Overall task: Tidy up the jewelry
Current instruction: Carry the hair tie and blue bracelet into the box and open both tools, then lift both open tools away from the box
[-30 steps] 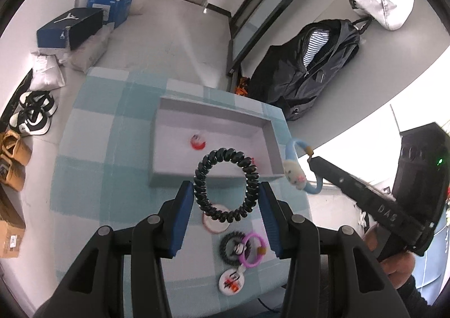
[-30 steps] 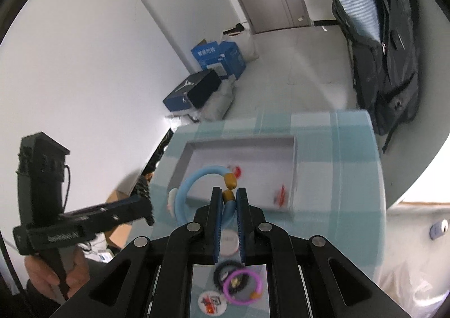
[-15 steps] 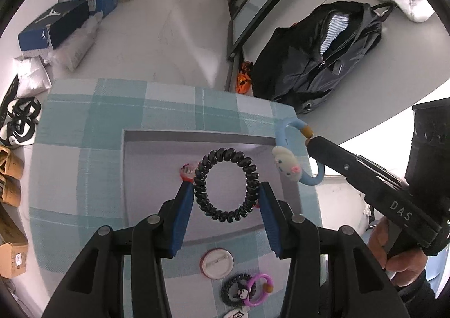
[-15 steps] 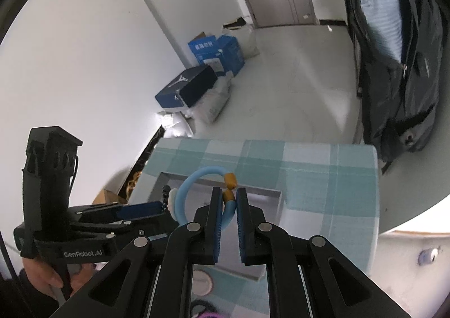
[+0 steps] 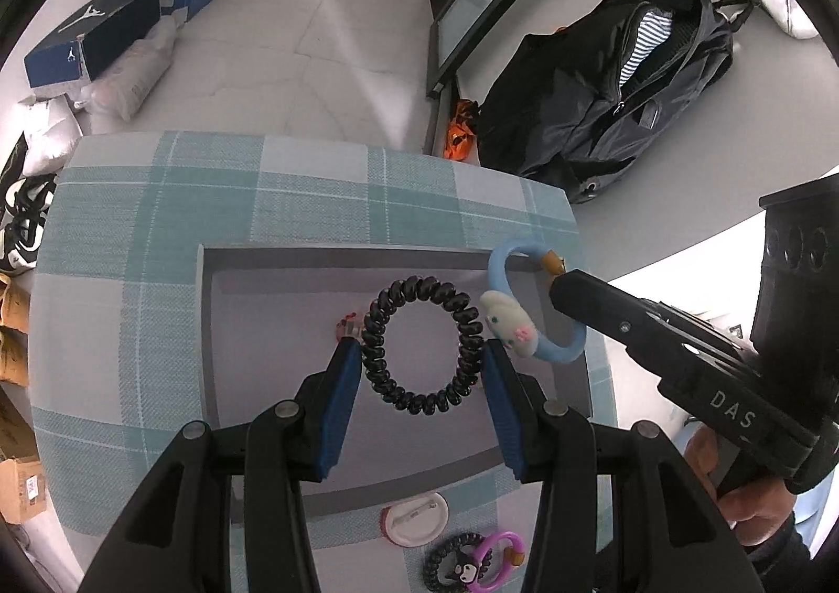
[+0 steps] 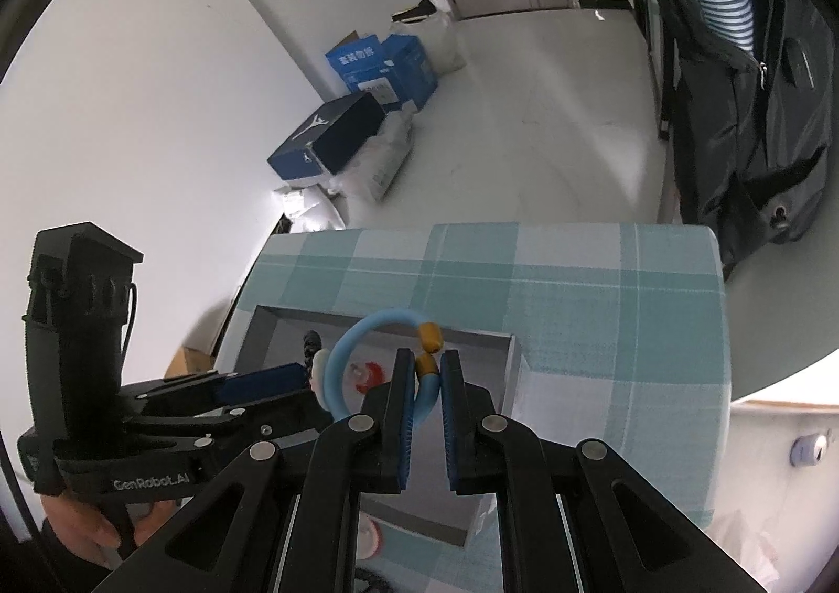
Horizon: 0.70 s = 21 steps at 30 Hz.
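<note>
Over grey tray (image 5: pixel 210 331): apparently two gripped hairbands

Black tongs (image 5: pixel 422 357) with blue pads (image 5: pixel 341 409), silver screws, white lettering.

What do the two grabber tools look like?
Both are black plastic with blue ribbed pads inside the jaws and round silver rivets on the linkages. The left gripper has "GenRobot.AI" printed in white on its side; the right gripper reads "DAS". Each has a boxy black handle. A dark sleeve cuff shows.
</note>
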Available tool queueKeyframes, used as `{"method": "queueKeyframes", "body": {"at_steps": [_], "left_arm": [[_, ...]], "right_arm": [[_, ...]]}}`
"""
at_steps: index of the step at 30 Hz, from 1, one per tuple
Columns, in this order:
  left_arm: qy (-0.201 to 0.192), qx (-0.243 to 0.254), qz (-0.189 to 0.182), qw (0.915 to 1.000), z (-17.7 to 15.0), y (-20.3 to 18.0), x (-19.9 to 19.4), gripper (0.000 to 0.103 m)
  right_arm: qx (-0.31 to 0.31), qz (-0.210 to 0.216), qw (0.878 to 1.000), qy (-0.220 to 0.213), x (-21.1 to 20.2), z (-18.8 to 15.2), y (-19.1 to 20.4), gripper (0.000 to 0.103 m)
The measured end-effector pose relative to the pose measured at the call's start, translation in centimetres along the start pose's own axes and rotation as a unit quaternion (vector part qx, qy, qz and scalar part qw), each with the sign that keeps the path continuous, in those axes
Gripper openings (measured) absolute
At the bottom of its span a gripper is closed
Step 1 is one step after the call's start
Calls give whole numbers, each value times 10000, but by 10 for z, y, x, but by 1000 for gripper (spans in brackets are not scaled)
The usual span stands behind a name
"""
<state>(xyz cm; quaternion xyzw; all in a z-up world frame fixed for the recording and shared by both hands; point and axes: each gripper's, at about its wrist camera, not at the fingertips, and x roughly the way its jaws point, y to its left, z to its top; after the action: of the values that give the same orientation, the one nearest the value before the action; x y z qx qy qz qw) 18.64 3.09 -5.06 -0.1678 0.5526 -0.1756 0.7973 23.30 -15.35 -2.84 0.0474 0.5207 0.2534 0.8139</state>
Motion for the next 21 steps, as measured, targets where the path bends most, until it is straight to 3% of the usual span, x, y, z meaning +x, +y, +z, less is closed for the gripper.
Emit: {"method": "queueKeyframes", "body": {"at_steps": [11, 13, 14, 15, 21], "left_arm": [[31, -132, -182, 9997, 3, 5, 1, 45], [25, -165, -273, 9995, 4, 5, -1, 55], [-33, -165, -258, 9995, 3, 5, -3, 71], [-97, -158, -235, 9996, 3, 5, -6, 81], [-440, -208, -130, 9987, -1, 12, -24, 82]], "right_arm": [[-1, -94, 10000, 25, 3, 0, 1, 12], [15, -42, 10000, 23, 2, 0, 1, 18], [15, -33, 10000, -6, 0, 0, 1, 27], [7, -26, 10000, -64, -2, 0, 2, 42], [-13, 91, 9993, -358, -19, -1, 2, 50]]}}
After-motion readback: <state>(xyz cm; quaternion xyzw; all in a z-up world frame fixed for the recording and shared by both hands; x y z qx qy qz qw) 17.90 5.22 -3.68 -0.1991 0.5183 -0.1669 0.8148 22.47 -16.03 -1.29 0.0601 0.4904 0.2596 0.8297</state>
